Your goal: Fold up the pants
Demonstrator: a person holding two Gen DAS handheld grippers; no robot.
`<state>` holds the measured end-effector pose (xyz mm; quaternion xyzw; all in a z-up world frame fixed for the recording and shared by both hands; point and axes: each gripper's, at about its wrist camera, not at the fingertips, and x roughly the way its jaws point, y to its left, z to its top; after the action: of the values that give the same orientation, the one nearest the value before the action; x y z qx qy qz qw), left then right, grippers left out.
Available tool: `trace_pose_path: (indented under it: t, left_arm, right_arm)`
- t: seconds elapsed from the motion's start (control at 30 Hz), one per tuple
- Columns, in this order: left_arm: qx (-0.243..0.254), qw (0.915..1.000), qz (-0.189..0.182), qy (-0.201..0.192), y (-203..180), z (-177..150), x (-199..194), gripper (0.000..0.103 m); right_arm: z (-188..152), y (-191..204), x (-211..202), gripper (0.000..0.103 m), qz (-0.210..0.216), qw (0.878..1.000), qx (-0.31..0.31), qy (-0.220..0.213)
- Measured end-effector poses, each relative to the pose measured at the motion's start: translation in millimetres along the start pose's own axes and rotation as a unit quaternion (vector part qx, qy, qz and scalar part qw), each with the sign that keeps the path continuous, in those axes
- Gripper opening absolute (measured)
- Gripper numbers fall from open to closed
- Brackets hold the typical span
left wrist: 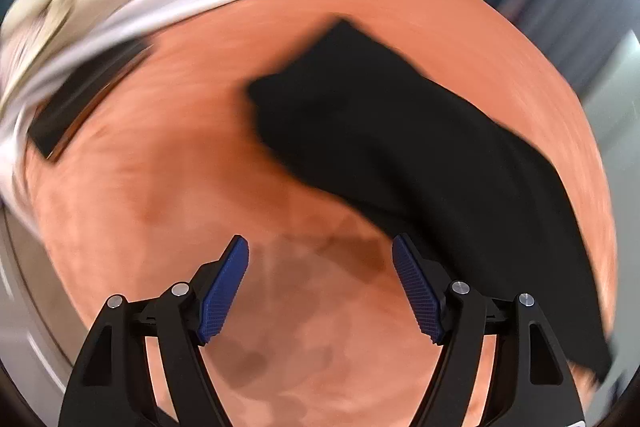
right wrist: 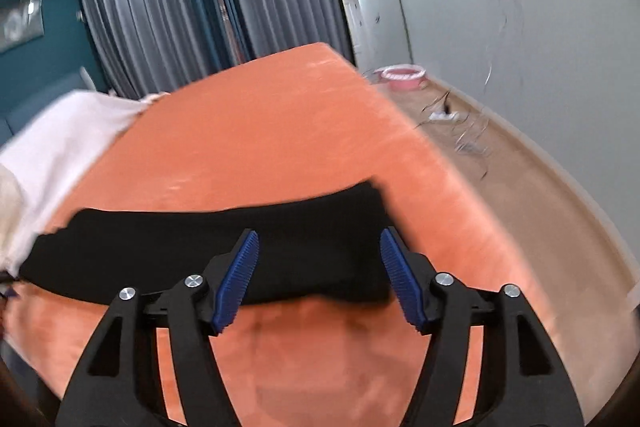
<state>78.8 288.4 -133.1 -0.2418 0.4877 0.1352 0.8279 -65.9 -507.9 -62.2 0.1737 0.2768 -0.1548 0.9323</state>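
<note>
I have both grippers spread wide and holding nothing. The left gripper (left wrist: 320, 287) hangs over bare orange bedspread (left wrist: 168, 187), and the black pants (left wrist: 400, 147) lie ahead of it and off to its right, running as a long dark strip from beyond its fingertips down past its right finger. From the right gripper (right wrist: 319, 277) the pants (right wrist: 160, 247) stretch crosswise just ahead of the fingers, reaching far to its left and ending a little past its right finger, near the bed's edge (right wrist: 420, 131). Both views are smeared with motion, so I cannot tell how many layers the cloth has.

The strip looks narrow and even, so I judge the legs are already laid one over the other and the lengthwise fold is done. What remains, I think, is folding the strip across its length. Neither gripper touches the cloth, so I read this as the moment between folds.

Next I would bring each gripper down onto one end of the strip, pinch both layers at the corners, and carry that end over toward the other. The risk is catching only the top layer, or snagging the bedspread with it.
</note>
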Motion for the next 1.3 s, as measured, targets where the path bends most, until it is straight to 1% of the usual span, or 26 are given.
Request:
trace_pose_path:
  t: [0.07,0.13,0.23,0.33,0.37,0.4,0.43,0.5,0.53,0.57,0.6,0.63,0.67,0.7,0.73,0.77,0.8,0.83,0.87,0.93,1.0,1.1,1.17,1.2,1.23,1.3]
  left_arm:
    - [-0.059,0.9979,-0.02,0.018,35,23,9,0.071]
    - [-0.097,0.9922,-0.065,0.045,53,42,20,0.071]
    - [-0.107,0.9813,-0.135,0.087,52,59,36,0.071]
    - [-0.113,0.9689,-0.178,0.129,43,71,53,0.071]
    - [-0.115,0.9655,-0.184,0.144,40,75,60,0.061]
    - [-0.111,0.9646,-0.185,0.152,38,79,65,0.039]
    - [-0.083,0.9715,-0.162,0.151,31,87,66,0.01]
    - [-0.025,0.978,-0.179,0.105,19,103,46,0.008]
    - [0.022,0.9821,-0.182,0.043,10,111,19,0.007]
    - [0.064,0.9791,-0.193,-0.009,4,113,-5,0.008]
    - [0.08,0.9762,-0.2,-0.026,2,113,-12,0.011]
    - [0.106,0.9756,-0.189,-0.038,2,113,-11,0.019]
    - [0.122,0.9801,-0.154,-0.028,3,114,4,0.035]
    - [0.13,0.9859,-0.104,-0.014,7,112,23,0.042]
    - [0.126,0.9903,-0.058,0.009,17,110,46,0.041]
    - [0.116,0.9901,-0.074,0.03,28,105,58,0.042]
    - [0.108,0.9893,-0.094,0.029,35,101,57,0.043]
    - [0.101,0.9891,-0.107,0.008,41,95,47,0.048]
    - [0.1,0.9888,-0.11,-0.008,43,91,38,0.051]
    - [0.096,0.9898,-0.101,-0.031,46,83,20,0.051]
    - [0.082,0.9902,-0.105,-0.042,53,81,5,0.051]
    - [0.084,0.9894,-0.103,-0.057,36,78,-18,0.051]
    - [0.096,0.9881,-0.108,-0.051,15,77,-21,0.059]
    - [0.101,0.9883,-0.104,-0.047,-7,73,-21,0.06]
    - [0.113,0.9881,-0.093,-0.047,-26,69,-19,0.06]
    - [0.139,0.9872,-0.062,-0.049,-39,55,-13,0.061]
  right_arm:
    - [-16,17,-1,0.066,0.008,1.0,0.005,0.011]
    - [-31,33,-2,0.066,0.015,1.0,0.011,0.022]
    - [-41,59,-3,0.066,0.033,0.998,0.031,0.032]
    - [-47,86,1,0.066,0.042,0.997,0.032,0.048]
    - [-48,94,2,0.066,0.045,0.997,0.029,0.052]
    - [-48,103,3,0.066,0.044,0.997,0.027,0.052]
    - [-48,113,4,0.066,0.048,0.997,0.022,0.053]
    - [-46,129,4,0.066,0.048,0.997,0.012,0.054]
    - [-45,141,4,0.066,0.049,0.997,0.003,0.052]
    - [-43,149,2,0.066,0.051,0.998,-0.002,0.048]
    - [-43,157,-1,0.066,0.053,0.998,-0.008,0.043]
    - [-45,162,-4,0.068,0.056,0.998,-0.012,0.04]
    - [-46,167,-4,0.072,0.058,0.997,-0.015,0.04]
    - [-48,171,-2,0.073,0.057,0.997,-0.018,0.04]
    - [-50,174,3,0.073,0.054,0.997,-0.018,0.044]
    - [-52,175,7,0.073,0.055,0.997,-0.013,0.054]
    - [-55,175,10,0.073,0.056,0.996,-0.008,0.061]
    - [-59,171,10,0.073,0.058,0.996,-0.006,0.064]
    - [-61,172,11,0.073,0.058,0.996,-0.007,0.068]
    - [-65,173,11,0.073,0.053,0.996,-0.013,0.07]
    - [-68,169,11,0.073,0.051,0.996,-0.011,0.073]
    - [-73,159,12,0.073,0.044,0.996,0.004,0.075]
    - [-75,144,9,0.073,0.044,0.996,0.026,0.073]
    - [-75,130,5,0.073,0.035,0.996,0.04,0.065]
    - [-75,120,1,0.072,0.028,0.997,0.05,0.059]
    - [-71,92,-7,0.072,0.006,0.996,0.077,0.047]
